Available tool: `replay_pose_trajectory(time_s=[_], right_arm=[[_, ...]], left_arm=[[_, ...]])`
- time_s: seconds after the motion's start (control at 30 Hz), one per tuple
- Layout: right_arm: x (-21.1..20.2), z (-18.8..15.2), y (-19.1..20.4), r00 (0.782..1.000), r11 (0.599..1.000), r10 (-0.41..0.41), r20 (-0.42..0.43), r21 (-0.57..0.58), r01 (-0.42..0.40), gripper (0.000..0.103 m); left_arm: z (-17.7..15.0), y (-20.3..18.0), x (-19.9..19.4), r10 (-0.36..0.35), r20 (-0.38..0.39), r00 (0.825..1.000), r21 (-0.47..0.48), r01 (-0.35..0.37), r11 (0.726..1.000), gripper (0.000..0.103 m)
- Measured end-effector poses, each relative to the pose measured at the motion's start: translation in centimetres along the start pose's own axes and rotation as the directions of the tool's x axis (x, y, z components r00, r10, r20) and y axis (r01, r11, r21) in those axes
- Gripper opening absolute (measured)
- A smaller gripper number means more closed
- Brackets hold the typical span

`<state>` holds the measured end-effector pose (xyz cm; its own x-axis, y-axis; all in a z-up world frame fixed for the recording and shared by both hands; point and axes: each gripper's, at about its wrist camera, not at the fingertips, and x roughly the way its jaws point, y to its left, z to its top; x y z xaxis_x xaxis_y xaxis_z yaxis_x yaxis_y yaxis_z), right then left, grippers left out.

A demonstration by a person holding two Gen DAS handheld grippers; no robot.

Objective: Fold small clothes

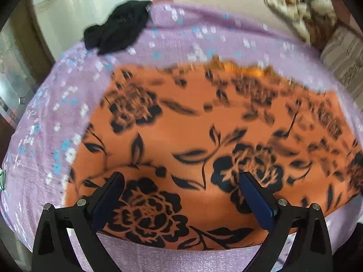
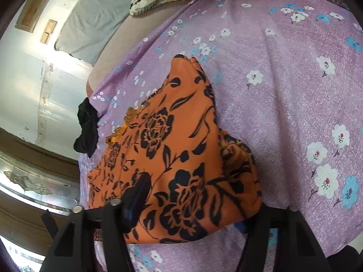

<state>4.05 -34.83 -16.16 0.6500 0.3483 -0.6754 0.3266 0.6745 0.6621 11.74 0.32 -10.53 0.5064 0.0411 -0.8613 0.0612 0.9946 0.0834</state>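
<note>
An orange garment with black flower print (image 1: 192, 140) lies spread on the purple flowered bedsheet (image 1: 68, 113). My left gripper (image 1: 181, 181) is open and hovers just above its near edge, holding nothing. In the right wrist view the same garment (image 2: 181, 147) is bunched, with a folded flap at its right side. My right gripper (image 2: 192, 204) has its jaws apart; the left finger (image 2: 138, 195) lies on top of the cloth and the right finger is hidden under the garment's near corner.
A black garment (image 1: 118, 27) lies at the far left edge of the sheet, also in the right wrist view (image 2: 87, 127). A crumpled beige floral blanket (image 1: 301, 6) and a striped pillow (image 1: 344, 59) sit at the far right. The bedsheet (image 2: 283, 90) extends to the right.
</note>
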Motion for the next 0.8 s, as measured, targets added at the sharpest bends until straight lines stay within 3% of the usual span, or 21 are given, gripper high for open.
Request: replay_pose_trajectory(time_s=[0.03, 0.07, 0.1, 0.23, 0.3, 0.33, 0.37, 0.4, 0.47, 0.57, 0.67, 0.8], right_arm=[[0.2, 0.1, -0.2, 1.0, 1.0, -0.025, -0.01, 0.003, 0.025, 0.044], [0.2, 0.3, -0.3, 0.999, 0.999, -0.034, -0.015, 0.004, 0.034, 0.037], [0.2, 0.4, -0.4, 0.999, 0.999, -0.036, -0.018, 0.006, 0.036, 0.037], [0.3, 0.7, 0.2, 0.998, 0.998, -0.064, -0.011, -0.004, 0.064, 0.042], [0.7, 0.7, 0.6, 0.997, 0.997, -0.076, -0.009, -0.015, 0.075, 0.046], [0.9, 0.7, 0.6, 0.997, 0.997, -0.075, -0.015, -0.009, 0.075, 0.044], [1.2, 0.9, 0.5, 0.997, 0.997, -0.073, -0.028, 0.003, 0.073, 0.028], [1.3, 1.1, 0.7, 0.996, 0.997, -0.076, -0.043, 0.006, 0.076, 0.019], [0.9, 1.4, 3.1, 0.99, 0.987, -0.139, -0.015, -0.081, 0.138, 0.017], [-0.8, 1.5, 10.0, 0.985, 0.953, -0.154, 0.08, -0.252, 0.17, 0.016], [-1.7, 0.4, 18.7, 0.99, 0.905, -0.069, 0.126, -0.41, 0.116, 0.015], [-0.3, -4.7, 29.4, 0.994, 0.798, 0.039, 0.098, -0.602, 0.028, 0.013]], left_arm=[[-0.2, -0.2, 0.7, -0.006, -0.038, 0.999, 0.015, 0.006, 1.0, 0.101], [-0.2, -0.1, 0.6, -0.008, -0.027, 1.0, 0.011, 0.008, 1.0, 0.101], [-0.2, 0.0, 0.0, -0.009, -0.008, 1.0, 0.003, 0.009, 1.0, 0.101], [0.0, 0.7, -2.7, -0.027, 0.113, 0.993, -0.024, 0.03, 0.999, 0.101], [-0.4, -0.1, -1.2, -0.01, 0.068, 0.998, 0.013, 0.01, 1.0, 0.101], [-0.9, -0.8, 0.9, -0.003, -0.017, 1.0, 0.06, 0.004, 0.998, 0.103], [-1.2, -0.6, 1.1, -0.014, 0.011, 1.0, 0.054, 0.013, 0.998, 0.103], [-1.1, -0.3, 0.7, -0.029, 0.023, 0.999, 0.04, 0.028, 0.999, 0.103], [-0.7, 0.7, -0.2, -0.087, -0.005, 0.996, 0.015, 0.087, 0.996, 0.102], [-0.7, 5.0, -3.8, -0.105, 0.12, 0.987, -0.086, 0.116, 0.99, 0.102], [-1.5, 11.2, -6.3, -0.076, 0.212, 0.974, -0.272, 0.134, 0.953, 0.102], [-4.1, 20.0, -7.9, 0.109, 0.28, 0.954, -0.542, 0.064, 0.838, 0.102]])
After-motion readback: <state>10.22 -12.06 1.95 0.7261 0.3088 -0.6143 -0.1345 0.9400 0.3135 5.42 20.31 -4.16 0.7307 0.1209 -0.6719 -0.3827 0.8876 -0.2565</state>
